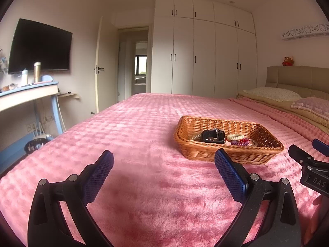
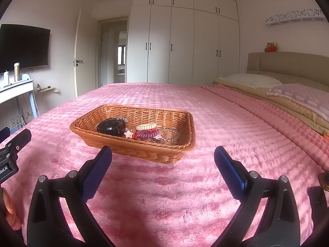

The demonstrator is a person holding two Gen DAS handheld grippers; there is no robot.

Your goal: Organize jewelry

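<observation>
A woven brown basket (image 1: 207,154) (image 2: 144,150) sits on the pink bed cover. In it lie a black hair clip (image 1: 211,136) (image 2: 111,126), a cream spiral hair tie (image 1: 235,136) (image 2: 146,126), a purple spiral tie (image 2: 147,134), a pink star piece (image 2: 129,134) and a clear bead bracelet (image 2: 169,133). My left gripper (image 1: 163,164) is open and empty, low over the cover, in front and left of the basket. My right gripper (image 2: 163,161) is open and empty, just in front of the basket. Each gripper shows at the edge of the other's view.
The pink bed cover (image 1: 144,185) stretches all around. Pillows (image 2: 253,80) and a beige headboard (image 2: 287,63) are at the right. A desk (image 1: 26,94) with bottles and a wall TV (image 1: 39,45) stand at the left. White wardrobes (image 1: 203,57) and an open door are behind.
</observation>
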